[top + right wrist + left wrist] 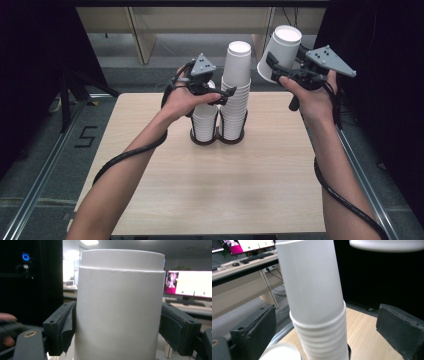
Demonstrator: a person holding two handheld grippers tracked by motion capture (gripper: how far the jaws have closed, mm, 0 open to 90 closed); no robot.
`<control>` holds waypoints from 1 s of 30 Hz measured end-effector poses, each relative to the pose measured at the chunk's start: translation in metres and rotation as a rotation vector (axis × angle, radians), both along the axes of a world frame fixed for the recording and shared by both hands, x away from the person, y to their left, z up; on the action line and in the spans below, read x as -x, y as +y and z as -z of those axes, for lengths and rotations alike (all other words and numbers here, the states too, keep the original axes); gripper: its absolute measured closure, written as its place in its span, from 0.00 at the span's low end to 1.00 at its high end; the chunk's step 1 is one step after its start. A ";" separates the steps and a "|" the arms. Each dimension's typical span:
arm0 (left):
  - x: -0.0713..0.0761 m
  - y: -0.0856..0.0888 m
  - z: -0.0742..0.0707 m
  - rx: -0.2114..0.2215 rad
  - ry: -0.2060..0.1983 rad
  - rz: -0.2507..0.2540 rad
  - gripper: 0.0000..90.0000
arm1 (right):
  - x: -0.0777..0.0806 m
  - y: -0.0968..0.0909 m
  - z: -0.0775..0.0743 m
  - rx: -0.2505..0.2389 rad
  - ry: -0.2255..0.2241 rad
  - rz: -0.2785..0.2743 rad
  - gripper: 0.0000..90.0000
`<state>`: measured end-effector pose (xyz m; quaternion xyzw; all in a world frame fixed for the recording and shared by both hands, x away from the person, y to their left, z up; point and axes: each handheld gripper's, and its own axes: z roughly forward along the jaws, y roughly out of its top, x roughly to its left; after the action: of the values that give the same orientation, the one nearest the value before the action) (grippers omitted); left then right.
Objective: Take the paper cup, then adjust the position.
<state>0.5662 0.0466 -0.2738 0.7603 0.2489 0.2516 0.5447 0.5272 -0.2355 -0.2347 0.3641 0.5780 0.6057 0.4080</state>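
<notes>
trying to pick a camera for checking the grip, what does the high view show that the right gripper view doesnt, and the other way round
High view alone: the wooden table, two stacks of white paper cups, short stack and tall stack, in a dark double-ring holder, the left gripper open beside the tall stack, and both forearms.

Right gripper view alone: the black pads pressed on the cup's sides, seen close, and a lit monitor behind.

Both: the single paper cup held upside down in the right gripper, lifted above the table.
</notes>
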 end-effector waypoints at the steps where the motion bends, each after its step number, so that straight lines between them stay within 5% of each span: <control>1: 0.003 0.004 0.001 -0.003 -0.001 0.004 0.04 | 0.001 -0.002 0.011 -0.004 0.025 0.001 0.22; 6: 0.014 0.030 0.006 0.027 0.006 -0.017 0.04 | 0.000 -0.008 0.033 -0.006 0.060 0.006 0.22; 11: 0.017 0.038 0.011 0.034 0.014 -0.027 0.04 | 0.002 -0.009 0.045 -0.010 0.076 0.007 0.22; 30: 0.041 0.035 0.042 0.033 0.045 0.014 0.06 | 0.018 -0.003 0.110 0.094 0.165 -0.004 0.22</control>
<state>0.5250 0.0812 -0.3159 0.7584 0.2599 0.2268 0.5531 0.5089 -0.2387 -0.3448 0.3922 0.6381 0.5466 0.3745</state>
